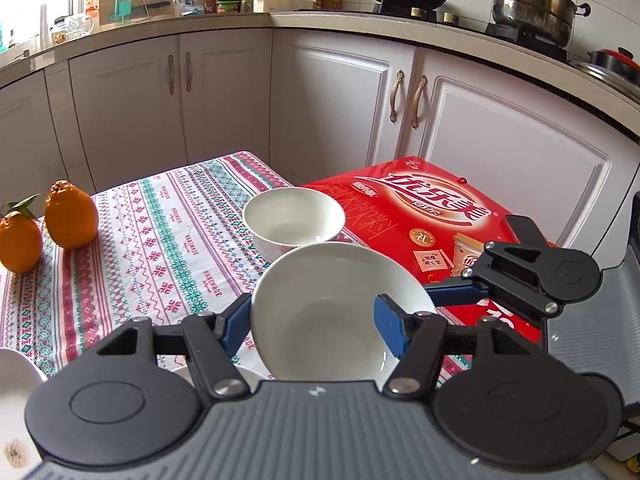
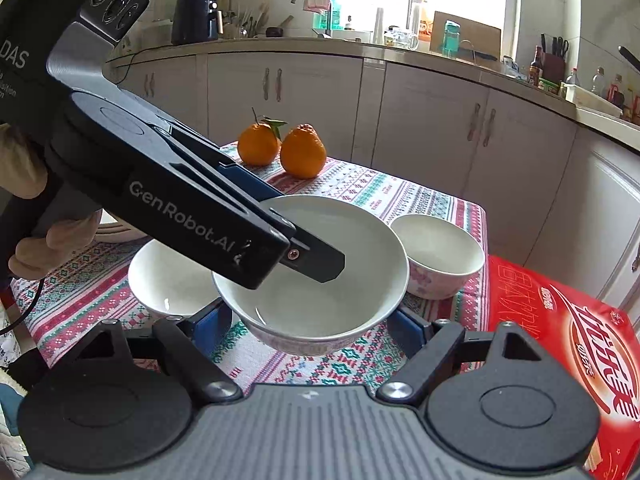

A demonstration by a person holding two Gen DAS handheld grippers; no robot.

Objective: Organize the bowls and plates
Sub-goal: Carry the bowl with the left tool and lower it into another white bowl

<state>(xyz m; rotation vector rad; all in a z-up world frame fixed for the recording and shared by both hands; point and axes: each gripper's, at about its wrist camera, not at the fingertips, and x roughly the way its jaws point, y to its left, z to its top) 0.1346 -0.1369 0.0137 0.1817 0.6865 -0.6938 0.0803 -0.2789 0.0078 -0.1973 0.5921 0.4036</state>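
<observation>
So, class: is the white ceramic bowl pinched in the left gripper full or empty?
Empty. The white ceramic bowl shows a bare, glossy white inside in both views, with the left gripper clamped on its rim.

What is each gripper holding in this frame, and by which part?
The left gripper is shut on the white bowl at its rim, one finger inside. The right gripper brackets the same bowl low down; whether its pads press cannot be told.

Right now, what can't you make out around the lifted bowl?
- Right wrist view: right gripper fingertips are hidden behind the lifted bowl; contact unclear.
- Right wrist view: left gripper covers part of the second bowl behind it.
- Left wrist view: white dish at bottom left, cut off by the edge and the gripper body.
</observation>
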